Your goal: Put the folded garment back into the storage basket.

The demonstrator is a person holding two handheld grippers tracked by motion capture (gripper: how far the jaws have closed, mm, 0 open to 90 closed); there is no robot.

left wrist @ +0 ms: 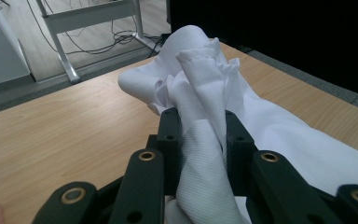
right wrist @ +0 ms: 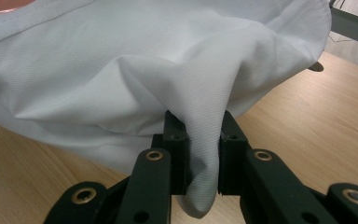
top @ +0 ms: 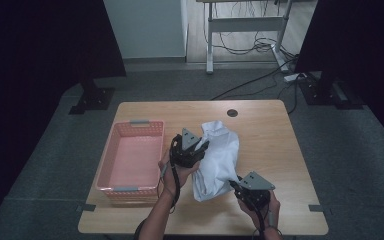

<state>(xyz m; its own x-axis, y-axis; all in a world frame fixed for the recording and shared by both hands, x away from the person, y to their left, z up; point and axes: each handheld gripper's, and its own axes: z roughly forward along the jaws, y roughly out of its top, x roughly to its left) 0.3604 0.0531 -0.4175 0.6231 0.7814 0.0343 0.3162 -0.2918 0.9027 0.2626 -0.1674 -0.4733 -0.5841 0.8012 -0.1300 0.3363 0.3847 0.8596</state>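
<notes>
A pink plastic basket [top: 130,160] sits at the left of a wooden table [top: 265,145], with a crumpled white cloth [top: 219,157] lying just to the basket's right, near the table's middle. The left gripper [top: 200,146], held between basket and cloth, is clamped on a bunched fold at the cloth's edge nearest the basket; seen from the left gripper view, the white fabric [left wrist: 200,126] rises pinched between the two black jaws. The right gripper [top: 234,184], at the cloth's near corner farthest from the basket, grips a hanging fold, the fabric [right wrist: 205,154] squeezed between its jaws just above the tabletop [right wrist: 307,130].
</notes>
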